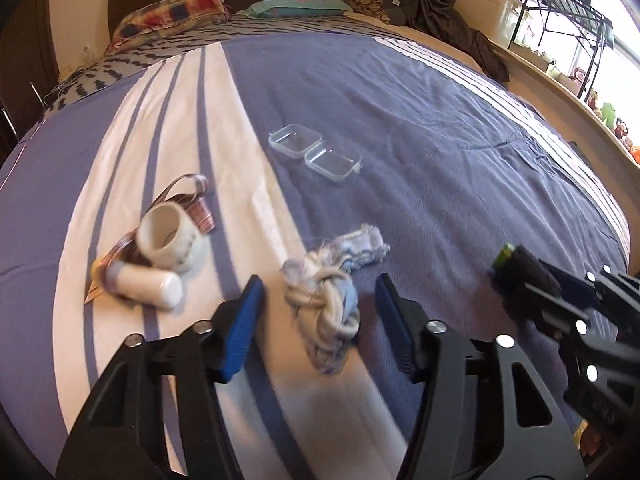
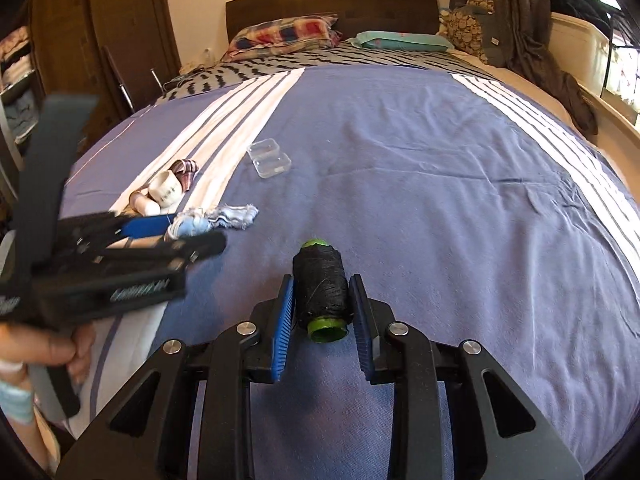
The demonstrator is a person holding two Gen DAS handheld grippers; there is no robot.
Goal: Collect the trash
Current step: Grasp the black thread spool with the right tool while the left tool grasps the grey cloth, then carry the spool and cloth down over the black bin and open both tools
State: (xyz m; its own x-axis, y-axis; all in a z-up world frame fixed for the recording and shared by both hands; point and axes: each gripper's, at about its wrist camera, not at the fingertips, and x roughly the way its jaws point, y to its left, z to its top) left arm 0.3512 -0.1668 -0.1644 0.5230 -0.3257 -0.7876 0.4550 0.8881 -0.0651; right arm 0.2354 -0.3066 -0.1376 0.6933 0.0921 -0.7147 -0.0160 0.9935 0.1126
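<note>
Right wrist view: the right tongs (image 2: pixel 322 300) clench a spool of black thread (image 2: pixel 320 286) with green ends, their blue pads pressed on its two sides just above a bed (image 2: pixel 400 160) covered in a blue and white striped sheet. To the left, a hand (image 2: pixel 48 350) holds the left tongs (image 2: pixel 200 232) over a knotted rag of pale blue and white cloth (image 2: pixel 212 218).

Left wrist view: the left tongs' blue pads (image 1: pixel 244 320) stand on either side of the rag, spread apart and not touching it, so nothing is grasped there yet. Just left of the rag lie a white ring-shaped roll (image 1: pixel 172 240), a white cylinder (image 1: pixel 144 284) and a loop of striped ribbon (image 1: pixel 196 208). Farther up the bed sits an open clear plastic box (image 1: pixel 316 152).

Risks, as a judgement: the spool is round and gripped across its thread, so it could roll or slide out forward if the tongs tilt. The rag is soft and loosely knotted; pads closing high may catch only a strand and let the rest dangle or drop. Pads closing low could pinch the sheet and drag it, disturbing the nearby items.
</note>
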